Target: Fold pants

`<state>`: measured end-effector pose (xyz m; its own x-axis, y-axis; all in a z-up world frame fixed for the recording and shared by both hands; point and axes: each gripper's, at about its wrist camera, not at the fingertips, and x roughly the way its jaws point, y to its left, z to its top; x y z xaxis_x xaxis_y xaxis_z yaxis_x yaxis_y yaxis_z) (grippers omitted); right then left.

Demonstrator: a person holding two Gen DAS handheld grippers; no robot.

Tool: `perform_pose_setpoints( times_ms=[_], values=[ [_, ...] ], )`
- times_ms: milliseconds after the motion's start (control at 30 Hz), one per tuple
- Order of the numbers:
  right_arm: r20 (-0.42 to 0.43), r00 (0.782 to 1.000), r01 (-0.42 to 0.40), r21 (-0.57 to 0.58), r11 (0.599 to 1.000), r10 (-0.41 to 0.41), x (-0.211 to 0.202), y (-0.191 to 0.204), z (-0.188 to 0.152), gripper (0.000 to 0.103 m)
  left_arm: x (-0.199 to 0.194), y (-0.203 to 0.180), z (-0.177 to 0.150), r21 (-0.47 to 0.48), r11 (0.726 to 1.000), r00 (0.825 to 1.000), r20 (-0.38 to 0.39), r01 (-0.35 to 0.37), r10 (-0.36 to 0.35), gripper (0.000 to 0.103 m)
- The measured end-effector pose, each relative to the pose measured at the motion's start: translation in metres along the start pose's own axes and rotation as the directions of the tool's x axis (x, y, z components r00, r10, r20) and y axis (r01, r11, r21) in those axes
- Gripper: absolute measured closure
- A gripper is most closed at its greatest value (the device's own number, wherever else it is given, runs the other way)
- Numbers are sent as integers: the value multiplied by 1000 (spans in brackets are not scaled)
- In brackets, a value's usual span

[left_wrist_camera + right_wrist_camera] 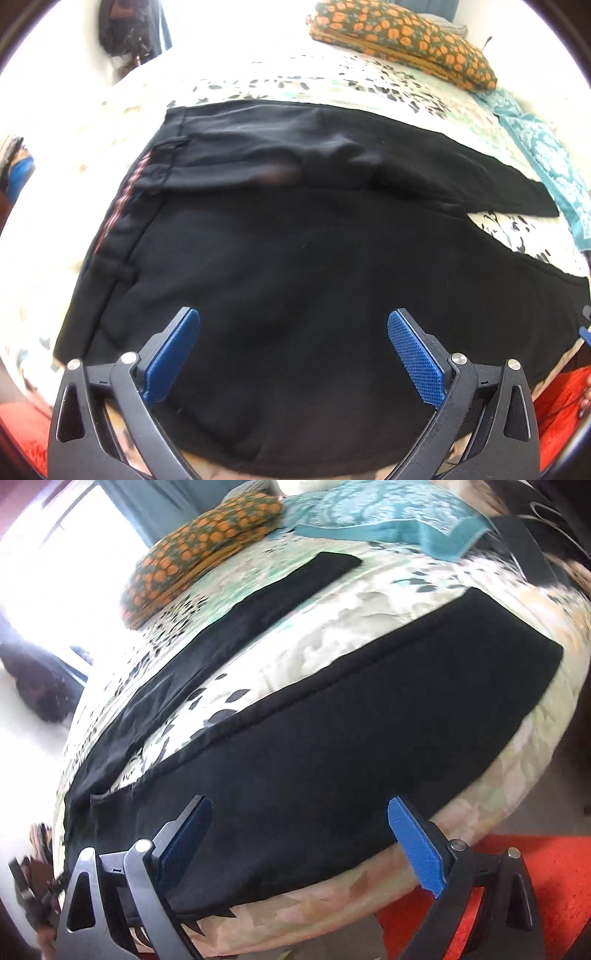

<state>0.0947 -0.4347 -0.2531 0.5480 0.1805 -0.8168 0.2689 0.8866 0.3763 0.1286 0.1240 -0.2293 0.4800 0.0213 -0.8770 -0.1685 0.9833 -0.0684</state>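
Left wrist view, left gripper (293,332) fingers spread above black pants (295,240), right gripper (299,819) fingers spread likewise.

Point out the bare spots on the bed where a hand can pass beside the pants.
Bare floral bedspread shows in the wedge between the two legs of the black pants, and in a strip by the waistband. Crowded at the far end: the orange-flowered cushion and teal patterned cloth.
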Motion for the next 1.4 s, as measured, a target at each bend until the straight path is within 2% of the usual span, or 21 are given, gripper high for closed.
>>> perform_pose_setpoints(
  times_ms=[167,233,300,333,400,433,533,600,633,700,833,900,967,1000,1067,1233,1333,1400],
  values=[
    [-65,998,-16,-122,992,8,19,39,-5,7,20,-12,47,19,1000,1000,27,-1,1,1],
    [-84,996,-23,-158,987,9,23,48,-8,7,29,-13,66,18,999,999,42,-30,29,1],
    [-97,995,-23,-196,980,4,33,59,-11,7,38,-17,80,14,997,996,37,-79,78,1],
    [-104,995,-25,-214,976,3,35,61,-14,7,50,-18,88,20,992,992,8,-127,127,1],
    [-119,993,-29,-240,970,0,42,66,-14,7,82,-18,96,42,970,965,-98,-241,244,0],
    [-126,992,-30,-249,968,-2,45,69,-15,7,95,-16,95,38,972,962,-139,-231,234,0],
    [-129,992,-32,-259,965,-2,46,72,-17,7,93,-23,89,76,963,961,-82,-257,263,0],
    [-124,992,-45,-245,969,14,45,73,-14,7,83,-24,82,92,972,971,-87,-216,224,1],
    [-118,993,-52,-236,970,25,44,72,-12,7,74,-23,78,81,981,979,-86,-176,183,1],
    [-108,994,-57,-219,974,34,43,70,-9,7,52,-20,73,38,996,996,-38,-83,85,1],
    [-120,991,-76,-166,983,56,46,64,-3,7,36,-26,76,16,1000,999,50,-10,9,1],
    [-133,986,-119,-118,986,103,47,62,7,7,52,-30,80,39,999,999,33,-12,11,1],
    [-120,982,-158,-86,984,147,44,58,30,7,74,-28,76,59,996,998,-27,-61,63,1],
    [-107,983,-161,-83,983,152,43,54,46,7,81,-28,73,83,993,996,-28,-88,90,0],
    [-76,987,-148,-57,987,144,44,39,86,7,79,-33,64,138,983,992,48,-123,117,0],
    [8,998,-68,12,998,68,61,-13,200,7,74,-32,55,136,981,988,95,-137,125,0],
    [-6,1000,-7,101,995,7,98,-54,264,7,73,-33,52,137,979,984,114,-150,135,0],
    [-23,999,41,116,992,-38,124,-73,298,7,75,-33,52,137,978,982,125,-156,139,0]
  ],
)
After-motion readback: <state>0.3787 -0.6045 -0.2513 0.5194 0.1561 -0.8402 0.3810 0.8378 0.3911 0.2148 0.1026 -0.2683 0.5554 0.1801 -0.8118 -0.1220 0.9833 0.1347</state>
